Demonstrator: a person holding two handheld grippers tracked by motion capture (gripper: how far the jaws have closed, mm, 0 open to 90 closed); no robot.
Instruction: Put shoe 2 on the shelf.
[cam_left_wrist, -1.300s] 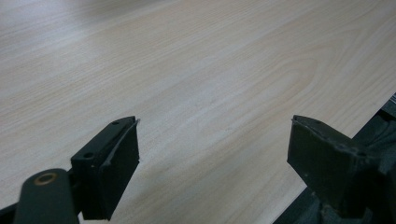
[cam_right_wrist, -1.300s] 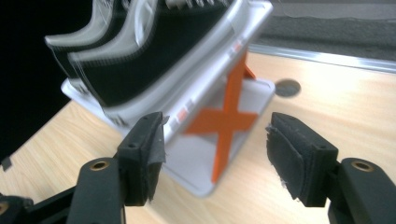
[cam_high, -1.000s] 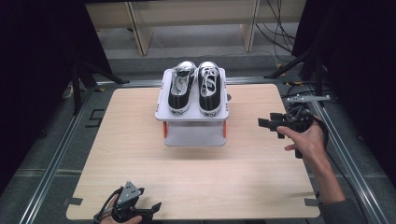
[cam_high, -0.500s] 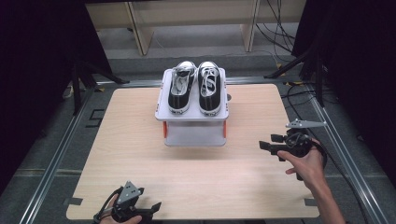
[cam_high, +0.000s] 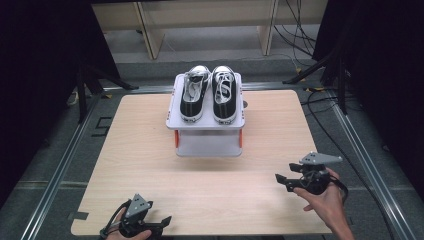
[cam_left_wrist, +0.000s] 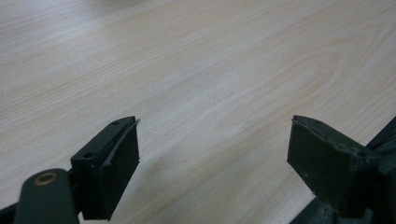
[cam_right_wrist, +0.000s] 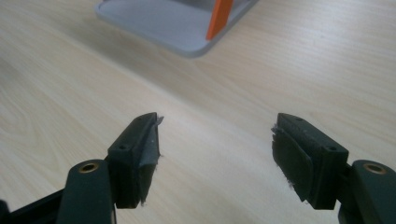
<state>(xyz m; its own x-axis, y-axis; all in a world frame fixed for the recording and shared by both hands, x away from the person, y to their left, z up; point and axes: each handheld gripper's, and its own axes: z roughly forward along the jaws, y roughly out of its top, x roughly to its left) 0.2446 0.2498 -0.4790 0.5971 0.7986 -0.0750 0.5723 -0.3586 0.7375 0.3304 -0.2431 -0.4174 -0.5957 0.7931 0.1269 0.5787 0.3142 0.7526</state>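
Observation:
Two black-and-white sneakers (cam_high: 194, 95) (cam_high: 224, 94) lie side by side on top of a small grey two-level rack (cam_high: 207, 142) with orange posts, at the far middle of the wooden table (cam_high: 140, 150). My right gripper (cam_high: 279, 181) hovers low over the near right of the table, pointing left. Its jaws have just been opening wider and stand open (cam_right_wrist: 215, 120) over bare wood, with the rack's lower shelf (cam_right_wrist: 173, 23) ahead. My left gripper (cam_high: 167, 220) rests at the near left edge, open (cam_left_wrist: 215, 121), nothing between its jaws.
Metal rails (cam_high: 65, 160) frame the table. Behind it are wooden furniture legs (cam_high: 150, 30), cables (cam_high: 295, 30) and dark stands (cam_high: 82, 85) on the floor. Bare wood lies between the rack and both grippers.
My right hand has come down and back toward the near right corner of the table, away from the rack's side. The left gripper, rack and sneakers have not moved.

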